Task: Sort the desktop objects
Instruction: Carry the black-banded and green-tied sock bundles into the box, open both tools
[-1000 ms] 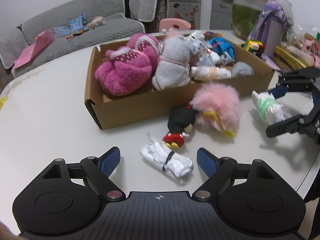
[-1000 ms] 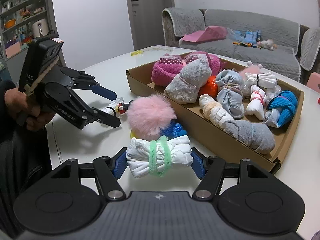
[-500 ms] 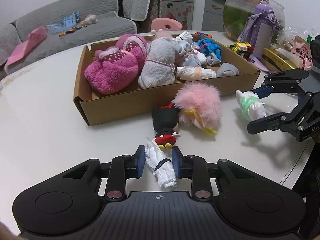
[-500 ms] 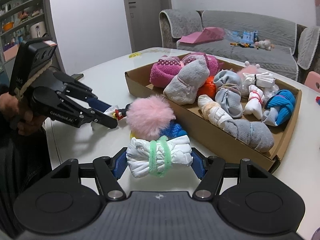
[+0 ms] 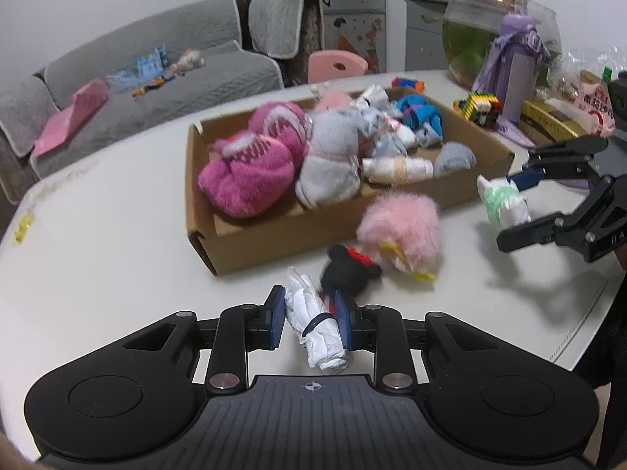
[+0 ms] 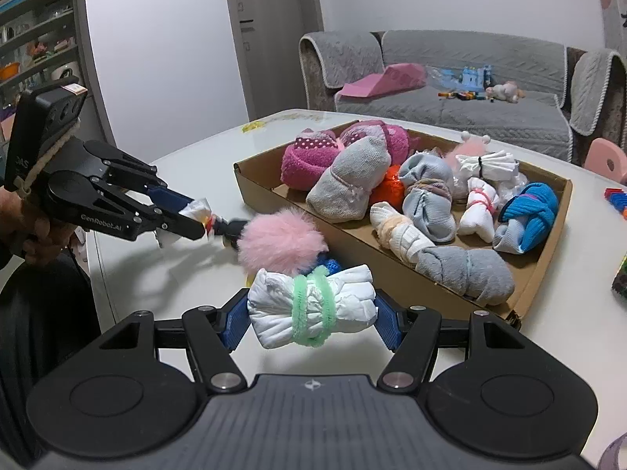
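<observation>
Well along. Box [image 5: 274, 235] at frame centre already packed with socks. Left gripper [image 5: 309, 319] clamped on white roll [image 5: 313, 325], low centre; right gripper [image 6: 311, 313] clamped on green-tied roll [image 6: 311, 305]. Left on table [image 5: 98, 254]: pompom [image 5: 399, 227], black doll [image 5: 347, 270], mid-right.

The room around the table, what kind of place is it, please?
Most likely a home living room: a grey sofa with toys on it, a fish bowl on the table, and a cardboard box of rolled socks.

"GenRobot.AI" in white on the left gripper [image 6: 196, 221] body (elsewhere only blurred, unreadable package print)
</observation>
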Available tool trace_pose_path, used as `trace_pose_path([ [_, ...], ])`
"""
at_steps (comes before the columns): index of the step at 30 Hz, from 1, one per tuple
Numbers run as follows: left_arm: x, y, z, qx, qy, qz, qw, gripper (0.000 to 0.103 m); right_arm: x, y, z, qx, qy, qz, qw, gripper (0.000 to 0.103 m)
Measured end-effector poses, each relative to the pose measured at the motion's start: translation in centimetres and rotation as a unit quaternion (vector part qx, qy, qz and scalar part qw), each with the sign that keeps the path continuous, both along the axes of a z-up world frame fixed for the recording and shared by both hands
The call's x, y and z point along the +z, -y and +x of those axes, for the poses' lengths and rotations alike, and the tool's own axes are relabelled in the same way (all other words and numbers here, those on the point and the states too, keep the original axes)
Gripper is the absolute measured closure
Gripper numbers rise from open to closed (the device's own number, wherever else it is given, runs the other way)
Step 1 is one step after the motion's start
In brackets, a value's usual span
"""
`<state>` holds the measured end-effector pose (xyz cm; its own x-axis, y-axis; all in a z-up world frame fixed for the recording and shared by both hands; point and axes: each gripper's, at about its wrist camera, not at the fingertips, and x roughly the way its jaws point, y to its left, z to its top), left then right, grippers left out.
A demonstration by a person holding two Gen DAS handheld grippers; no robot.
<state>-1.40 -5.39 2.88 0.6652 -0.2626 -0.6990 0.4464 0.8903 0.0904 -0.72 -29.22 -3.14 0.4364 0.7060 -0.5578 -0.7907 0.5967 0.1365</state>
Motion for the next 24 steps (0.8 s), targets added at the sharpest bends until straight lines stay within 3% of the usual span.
trace_pose_path([
  [10,2.7,-0.3,0.5,0.007,0.029,-0.027,0.9992,0.069,1.3,0.5,0.2,-0.007,0.014,-0.002,1.0,0.042],
  [24,9.3,-0.3,2.7,0.012,0.089,-0.055,0.9945,0.069,8.6,3.1,2.2,-0.057,0.087,-0.003,0.995,0.042],
])
